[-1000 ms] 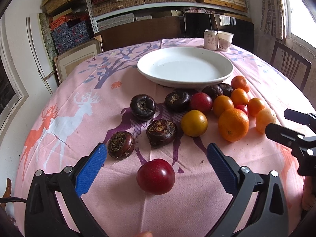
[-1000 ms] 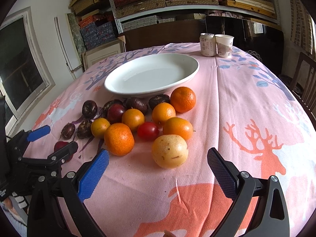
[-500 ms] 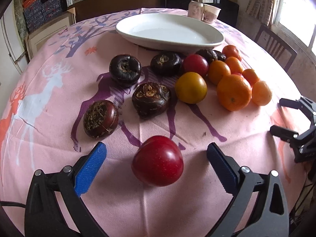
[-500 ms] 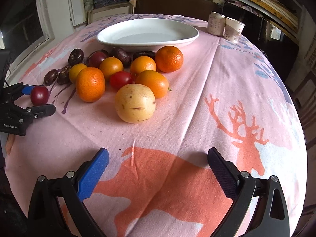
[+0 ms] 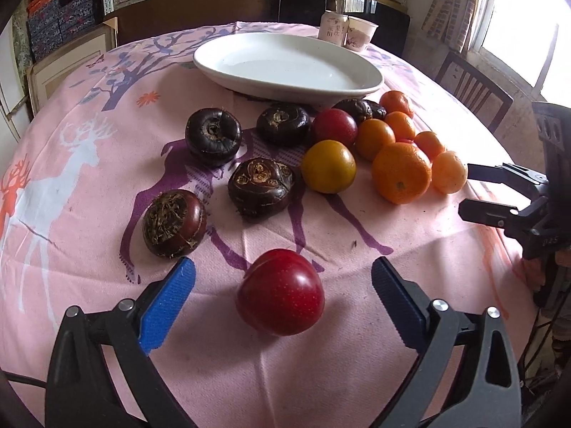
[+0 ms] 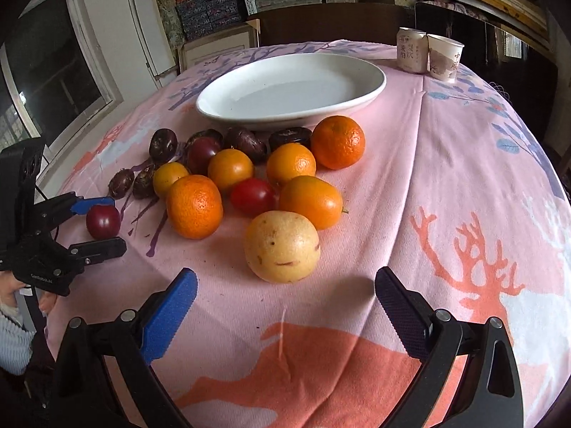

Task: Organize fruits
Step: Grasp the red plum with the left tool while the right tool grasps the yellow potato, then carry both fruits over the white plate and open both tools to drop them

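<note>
The red plum (image 5: 280,292) sits on the desk (image 5: 321,374) squarely between the left hand-held gripper (image 5: 282,292) fingers, whose jaws are closing, pads not yet touching. The right hand-held gripper (image 6: 285,303) gapes empty, farther off.

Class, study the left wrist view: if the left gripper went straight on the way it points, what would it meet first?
Most likely the red plum, lying on the tablecloth between the closing jaws of the left gripper, not yet touched.

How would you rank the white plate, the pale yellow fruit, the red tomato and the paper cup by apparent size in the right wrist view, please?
1. White plate
2. Pale yellow fruit, though it lies nearest the camera
3. Red tomato and paper cup: alike, unranked
</note>
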A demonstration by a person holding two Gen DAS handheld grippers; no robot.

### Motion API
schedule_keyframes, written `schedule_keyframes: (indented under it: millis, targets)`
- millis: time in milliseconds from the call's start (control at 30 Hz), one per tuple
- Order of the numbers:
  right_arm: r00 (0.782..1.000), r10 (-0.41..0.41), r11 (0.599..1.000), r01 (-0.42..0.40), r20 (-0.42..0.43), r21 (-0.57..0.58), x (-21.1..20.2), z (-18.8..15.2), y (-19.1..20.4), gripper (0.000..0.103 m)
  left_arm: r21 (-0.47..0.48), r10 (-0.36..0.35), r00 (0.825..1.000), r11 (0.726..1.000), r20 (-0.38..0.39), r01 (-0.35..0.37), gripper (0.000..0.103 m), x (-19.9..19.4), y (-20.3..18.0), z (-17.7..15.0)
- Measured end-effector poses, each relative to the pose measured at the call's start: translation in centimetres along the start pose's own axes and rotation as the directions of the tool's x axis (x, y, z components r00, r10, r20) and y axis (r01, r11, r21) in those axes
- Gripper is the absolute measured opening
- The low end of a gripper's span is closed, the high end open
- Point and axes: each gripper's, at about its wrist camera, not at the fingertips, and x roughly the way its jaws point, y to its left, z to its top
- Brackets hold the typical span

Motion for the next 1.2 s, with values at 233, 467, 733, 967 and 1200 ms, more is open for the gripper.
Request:
schedule_keyframes:
  millis: [233,467,733,967,1200]
  targets:
    - [1.0,-0.021,1.0,0.022,-0.007,0.017,0.8,0.3,-0.1,0.075,0.04,0.026,0.999,0.999,0.024,-0.027,0.046,-0.7,-0.5,-0.5]
    - [1.0,0.022,0.999,-0.022,0.006,0.029,0.6,0.3,-0.4,0.042,0.058,0.025,0.999,0.998,0.044,-0.027,0.039,-1.3,-0.9,-1.3]
    - [0.989,0.046,0.997,-0.054,0.141,0.052,-3.0,2.0,-0.9,0.041,0.049,-0.03,0.991,0.999,0.132,0.024,0.039,-3.0,-1.3,2.8]
    - [0.967,0.047,0.991,-0.076,0.252,0.108,-1.7,10.3,-2.3,0.041,0.003,-0.011,0.98,1.0,0.2,0.01,0.039,-0.3,-0.9,11.8]
    - [0.977,0.041,0.988,-0.071,0.211,0.138,5.1,14.3,-3.3,0.043,-0.026,0.032,0.987,0.999,0.156,-0.028,0.039,4.7,0.1,16.0]
